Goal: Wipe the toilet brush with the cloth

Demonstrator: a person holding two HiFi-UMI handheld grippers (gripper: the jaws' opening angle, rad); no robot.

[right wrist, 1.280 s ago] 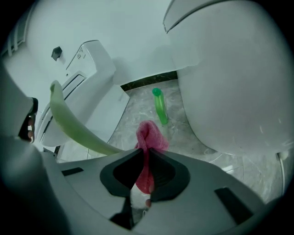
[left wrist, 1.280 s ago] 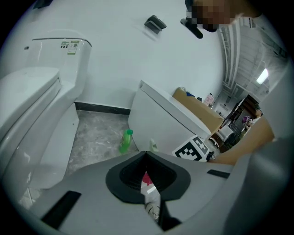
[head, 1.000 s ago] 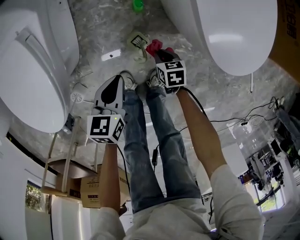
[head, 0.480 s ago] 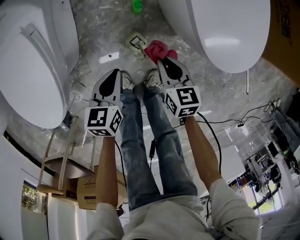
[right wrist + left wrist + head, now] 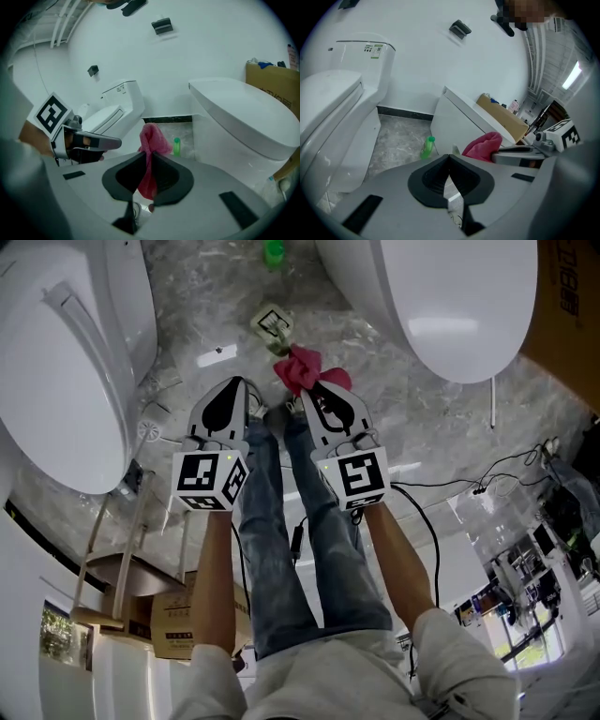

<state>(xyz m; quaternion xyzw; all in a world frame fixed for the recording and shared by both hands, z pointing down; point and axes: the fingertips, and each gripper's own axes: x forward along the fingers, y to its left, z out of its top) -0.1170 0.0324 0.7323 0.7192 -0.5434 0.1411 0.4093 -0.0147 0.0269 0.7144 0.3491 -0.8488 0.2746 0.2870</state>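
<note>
"Well, the left gripper (image 5: pixel 450 158) is closed on nothing, while the right gripper (image 5: pixel 147 161) pinches the pink cloth (image 5: pixel 151 136)."

"And the toilet brush (image 5: pixel 272 324)?"

"On the floor beyond, I think. It's unheld, so a wipe could topple it."

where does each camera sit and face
Head view: on the person's head, facing steeply down at the floor; shows arms, legs, left gripper, right gripper.
Left gripper view: on the left gripper, looking along its shut jaws toward the wall.
Right gripper view: on the right gripper, looking along jaws clamping the pink cloth.
All share the green bottle.
</note>
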